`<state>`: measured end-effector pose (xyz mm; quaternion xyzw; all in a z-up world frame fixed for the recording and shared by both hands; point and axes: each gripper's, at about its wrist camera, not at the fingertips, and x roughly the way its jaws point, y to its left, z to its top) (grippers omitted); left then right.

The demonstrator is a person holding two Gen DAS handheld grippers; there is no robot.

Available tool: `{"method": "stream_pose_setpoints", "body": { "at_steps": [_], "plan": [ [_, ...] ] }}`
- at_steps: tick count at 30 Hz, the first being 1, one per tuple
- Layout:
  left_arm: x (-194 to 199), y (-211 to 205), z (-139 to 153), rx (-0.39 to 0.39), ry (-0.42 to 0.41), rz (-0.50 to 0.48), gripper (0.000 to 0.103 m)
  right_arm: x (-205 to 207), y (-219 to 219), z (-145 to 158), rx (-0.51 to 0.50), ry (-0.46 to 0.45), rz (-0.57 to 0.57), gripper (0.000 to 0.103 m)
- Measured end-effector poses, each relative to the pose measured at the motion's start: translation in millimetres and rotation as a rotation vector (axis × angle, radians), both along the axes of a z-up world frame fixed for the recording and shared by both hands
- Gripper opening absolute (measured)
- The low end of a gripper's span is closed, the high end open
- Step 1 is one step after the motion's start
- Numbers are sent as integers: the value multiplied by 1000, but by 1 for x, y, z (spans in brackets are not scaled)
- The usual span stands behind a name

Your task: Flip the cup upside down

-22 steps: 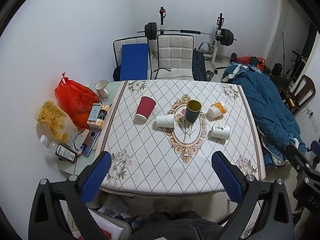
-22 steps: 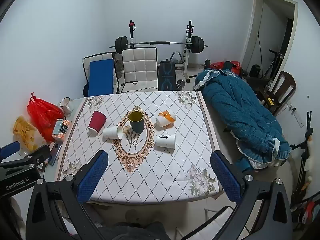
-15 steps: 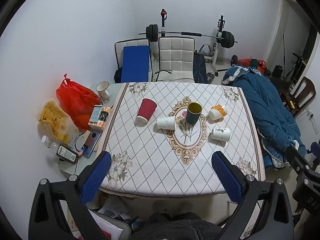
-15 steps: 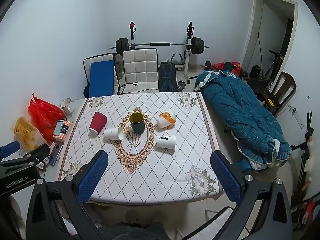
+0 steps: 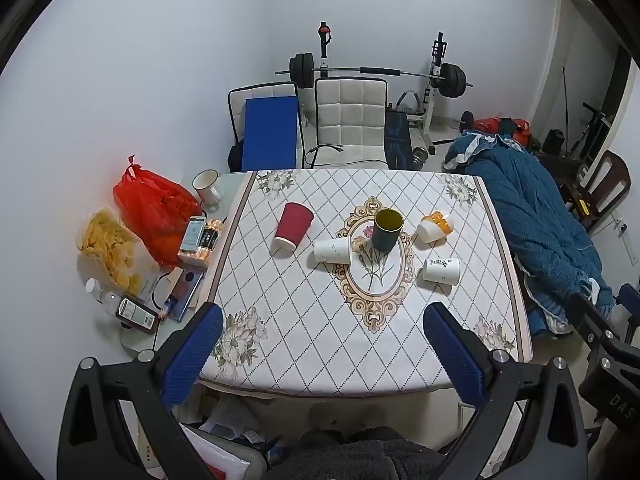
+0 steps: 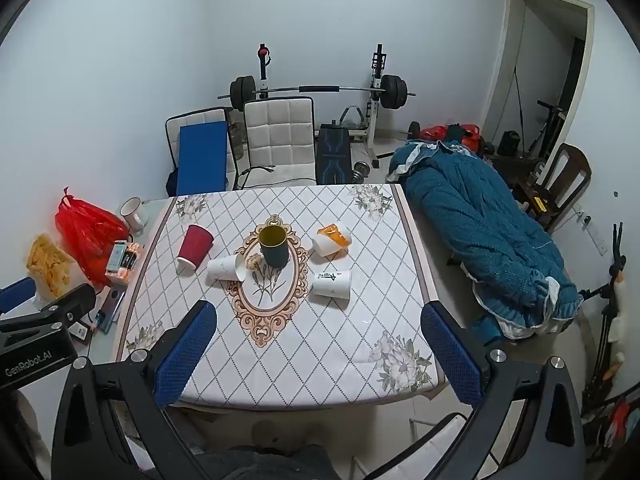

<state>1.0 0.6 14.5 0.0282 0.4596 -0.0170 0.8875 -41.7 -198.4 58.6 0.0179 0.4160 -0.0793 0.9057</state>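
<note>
While both tools hang well back from the near edge of the table (image 5: 280,352), nothing is gripped: the left hand-held gripper (image 5: 320,344) is spread wide and empty, and the right hand-held gripper (image 6: 320,344) is the same. Going left to right across the cloth, a red cup (image 5: 292,226) lies tilted on its side, a white cup (image 5: 332,250) lies on its side just beside the dark cup (image 5: 387,229), which stands upright, mouth up, on the central medallion. Further right are an orange-and-white cup (image 5: 434,227) and a printed white cup (image 5: 441,270), both lying over. I'd judge the dark cup the one to flip. Come in level, close on its wall, lift it away from the white cup, then roll the wrist fully before setting it down.
</note>
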Motion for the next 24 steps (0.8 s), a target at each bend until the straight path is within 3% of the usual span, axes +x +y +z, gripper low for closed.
{"method": "stream_pose_setpoints", "body": {
  "at_steps": [24],
  "plan": [
    [7, -3, 5, 6, 0, -10, 103, 0, -2, -3, 16, 5, -8, 103]
  ]
}}
